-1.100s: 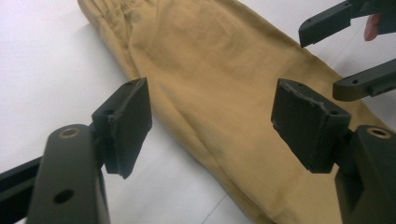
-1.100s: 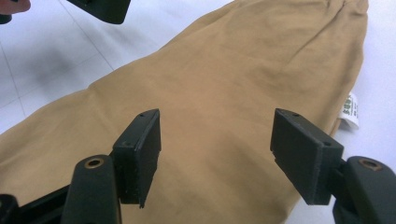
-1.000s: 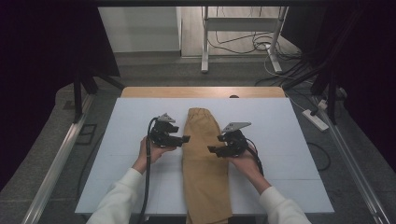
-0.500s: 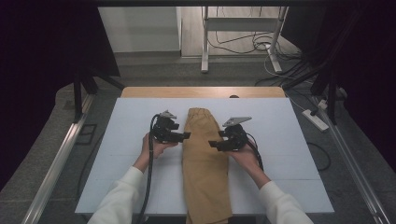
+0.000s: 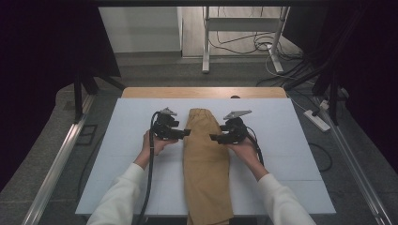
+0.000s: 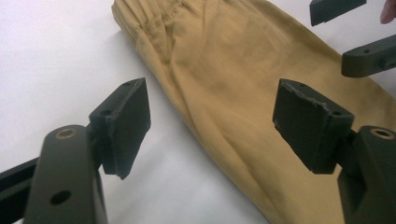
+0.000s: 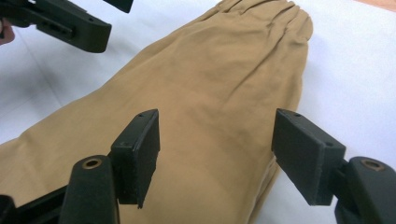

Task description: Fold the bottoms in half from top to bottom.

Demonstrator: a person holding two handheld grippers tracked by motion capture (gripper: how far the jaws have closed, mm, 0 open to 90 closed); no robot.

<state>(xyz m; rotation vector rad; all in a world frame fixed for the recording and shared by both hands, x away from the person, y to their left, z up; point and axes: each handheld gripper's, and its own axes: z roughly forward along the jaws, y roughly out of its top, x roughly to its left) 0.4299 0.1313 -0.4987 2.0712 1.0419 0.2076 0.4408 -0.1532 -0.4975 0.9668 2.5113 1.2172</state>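
Tan trousers (image 5: 206,164) lie folded lengthwise at table (image 5: 291,154) centre, waistband at 12 o'clock. Left gripper (image 5: 180,133) at their 9 o'clock edge, right gripper (image 5: 217,138) at 3 o'clock; both jaws wide apart, holding nothing.

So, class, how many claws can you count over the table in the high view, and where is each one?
2. The left claw is at the left edge of the tan trousers; the right claw is at their right edge. Both point inward with jaws open.

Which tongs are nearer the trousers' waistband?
Left, narrowly. The left tongs sit at the trousers' left edge just below the waistband; the right tongs sit slightly lower at the right edge.
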